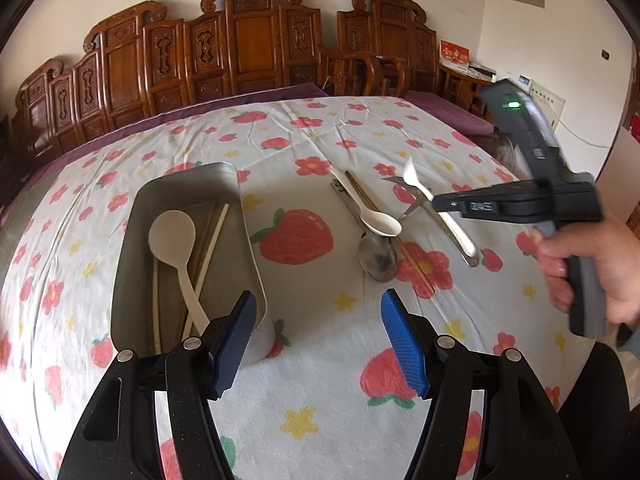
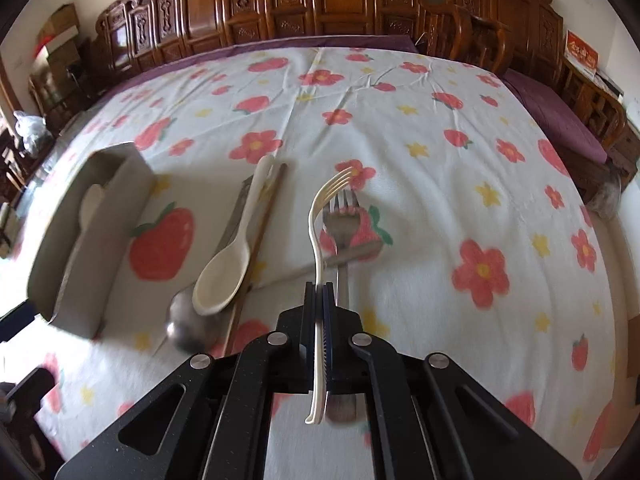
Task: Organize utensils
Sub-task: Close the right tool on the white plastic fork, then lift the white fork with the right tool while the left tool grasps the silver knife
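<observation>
Right gripper [image 2: 322, 300] up off the cloth [image 2: 420, 184], held in a bare hand [image 1: 592, 264] coming in from the right, fingers pointing left toward the middle. Clamped tight on a cream plastic fork [image 2: 320, 240], pinched partway along the handle, tines sticking out ahead and curving up, handle end poking back behind the pads. Lifted clear of the pile.

Directly under it: a metal fork [image 2: 340, 220] flat on the cloth, crossed by another metal handle [image 2: 320, 266].

Just left of that: cream spoon [image 2: 224, 276] lying over a metal spoon [image 2: 192, 328], brown chopstick [image 2: 260, 236] alongside.

Left gripper [image 1: 318, 338] low and near the front edge, spread wide, holding nothing, left pad right beside the tray's [image 1: 248, 240] near corner.

Tray further left, well apart from the held fork, already holding a cream ladle [image 1: 176, 248] and chopsticks [image 1: 210, 248].
</observation>
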Demonstrator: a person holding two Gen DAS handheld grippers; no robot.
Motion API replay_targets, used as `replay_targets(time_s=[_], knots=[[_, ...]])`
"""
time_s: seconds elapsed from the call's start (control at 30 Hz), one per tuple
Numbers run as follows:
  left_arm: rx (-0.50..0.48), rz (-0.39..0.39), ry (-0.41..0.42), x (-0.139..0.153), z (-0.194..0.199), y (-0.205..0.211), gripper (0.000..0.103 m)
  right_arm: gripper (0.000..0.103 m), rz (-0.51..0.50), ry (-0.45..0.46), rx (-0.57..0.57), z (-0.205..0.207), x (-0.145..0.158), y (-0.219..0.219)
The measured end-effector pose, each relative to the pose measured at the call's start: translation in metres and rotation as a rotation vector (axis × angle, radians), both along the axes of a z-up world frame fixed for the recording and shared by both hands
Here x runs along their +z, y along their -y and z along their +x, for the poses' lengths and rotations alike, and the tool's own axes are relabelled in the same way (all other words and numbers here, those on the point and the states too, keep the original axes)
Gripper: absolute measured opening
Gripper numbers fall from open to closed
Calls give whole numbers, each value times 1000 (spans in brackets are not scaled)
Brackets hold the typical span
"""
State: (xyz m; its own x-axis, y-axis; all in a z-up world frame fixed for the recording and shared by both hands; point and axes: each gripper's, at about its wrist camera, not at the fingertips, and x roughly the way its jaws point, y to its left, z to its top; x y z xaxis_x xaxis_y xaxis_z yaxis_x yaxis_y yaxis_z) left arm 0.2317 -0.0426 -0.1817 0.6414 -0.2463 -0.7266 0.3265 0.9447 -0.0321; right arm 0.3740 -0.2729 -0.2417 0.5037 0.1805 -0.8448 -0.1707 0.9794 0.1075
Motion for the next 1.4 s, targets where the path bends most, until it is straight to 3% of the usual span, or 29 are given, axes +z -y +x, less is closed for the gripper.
replay_targets(time_s=[0.2,0.53,0.8,0.97,1.1,1.4], knots=[[-18,9,8,1,-9,12,62,4,22,49,15,-45,21,17],[-44,99,27,8,-7,49,62,4,13,97,50,-96,29,45],[-40,73,-68,1,33,77,58,4,58,117,47,-102,27,65],[6,50,-164,-6,74,92,41,4,88,112,30,-95,28,76],[29,32,-186,-4,98,99,41,4,100,107,23,-88,26,84],[0,144,-235,-21,117,131,40,4,128,96,4,-87,24,92]])
